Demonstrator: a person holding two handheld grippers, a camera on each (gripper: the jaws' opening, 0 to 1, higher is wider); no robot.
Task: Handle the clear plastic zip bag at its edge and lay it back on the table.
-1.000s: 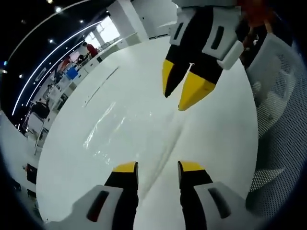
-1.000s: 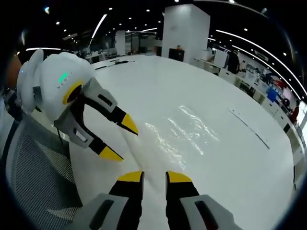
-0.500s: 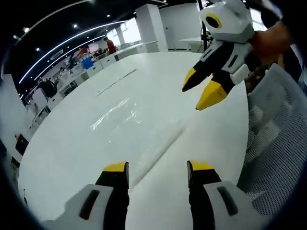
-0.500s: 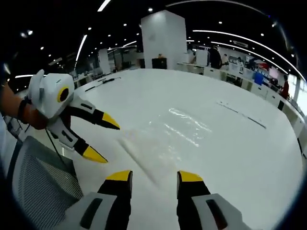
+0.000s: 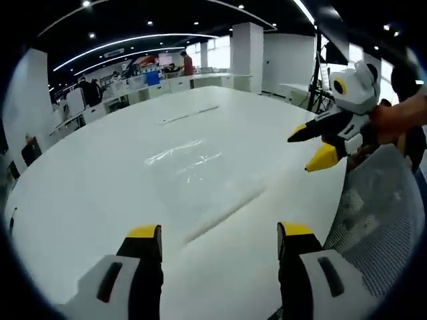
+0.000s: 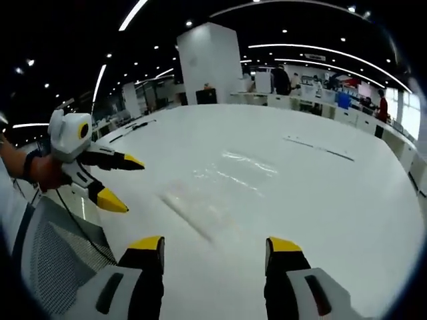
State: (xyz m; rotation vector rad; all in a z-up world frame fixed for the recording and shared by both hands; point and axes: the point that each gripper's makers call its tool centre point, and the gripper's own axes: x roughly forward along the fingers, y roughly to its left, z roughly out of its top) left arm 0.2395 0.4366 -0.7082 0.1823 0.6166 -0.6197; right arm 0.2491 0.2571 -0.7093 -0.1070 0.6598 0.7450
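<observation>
In the left gripper view we see our left gripper (image 5: pixel 219 235) at the bottom of the frame, its two yellow-tipped jaws spread wide with nothing between them. Above the jaws, in the middle of the frame, the clear bag (image 5: pixel 200 180) lies flat on the white table (image 5: pixel 80 200). Its near edge shows as a faint grey line running diagonally, just above the gap between the jaws, and glare marks its far part. The bag is touching neither gripper.

At the right of this frame the right gripper (image 5: pixel 313 148) hangs above the table edge, held by a hand (image 5: pixel 397 120). Its jaws are parted and hold nothing. A mesh chair back (image 5: pixel 373 220) fills the lower right. A thin dark strip (image 5: pixel 190 115) lies on the table beyond the bag, towards the upper middle.

In the right gripper view the right gripper (image 6: pixel 215 247) rises from the bottom, its jaws also spread wide and empty. The bag (image 6: pixel 213 190) lies flat in the centre of the frame, with its grey edge line slanting down towards the jaws. The left gripper (image 6: pixel 123 179) sits at the left of the frame, open and clear of the bag, with a hand (image 6: pixel 43 172) behind it. The table (image 6: pixel 347 213) stretches to the right, and the dark strip (image 6: pixel 317 148) lies at the upper right.
</observation>
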